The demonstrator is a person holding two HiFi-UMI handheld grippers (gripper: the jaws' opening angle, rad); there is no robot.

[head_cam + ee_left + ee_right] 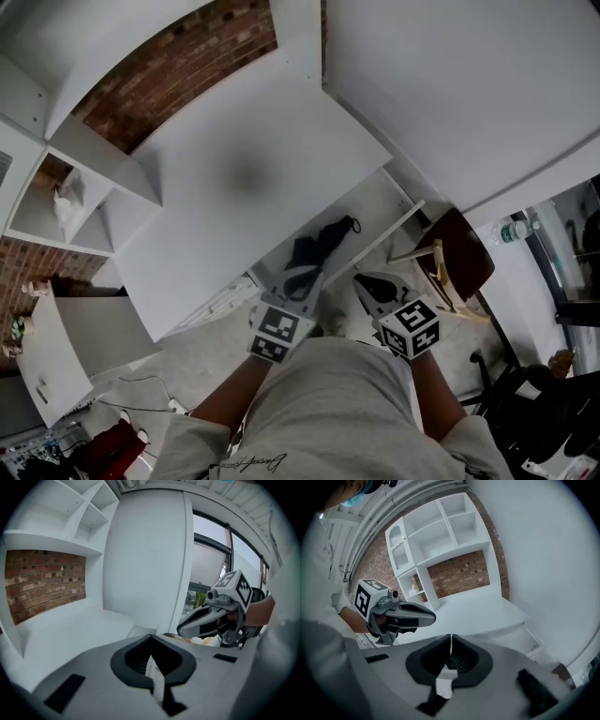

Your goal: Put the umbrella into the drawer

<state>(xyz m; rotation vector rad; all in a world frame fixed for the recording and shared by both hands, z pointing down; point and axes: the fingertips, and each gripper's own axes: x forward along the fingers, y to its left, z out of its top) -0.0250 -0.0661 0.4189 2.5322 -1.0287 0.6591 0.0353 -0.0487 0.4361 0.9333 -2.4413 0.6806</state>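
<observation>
A folded black umbrella [323,242] lies inside the open white drawer [382,200] under the white countertop [244,178]. My left gripper [304,274] hovers just short of the umbrella's near end, its jaws shut with nothing between them. My right gripper [364,279] is beside it on the right, above the drawer's front edge, also shut and empty. In the left gripper view the closed jaws [151,638] point over the countertop, and the right gripper [206,620] shows at the right. The right gripper view shows closed jaws [451,637] and the left gripper [405,613].
White shelving [84,197] against a brick wall [187,56] stands to the left. A dark brown chair [461,251] is right of the drawer. A white cabinet door [52,352] hangs open at lower left, with cables [141,403] on the floor. A bottle [516,230] sits at far right.
</observation>
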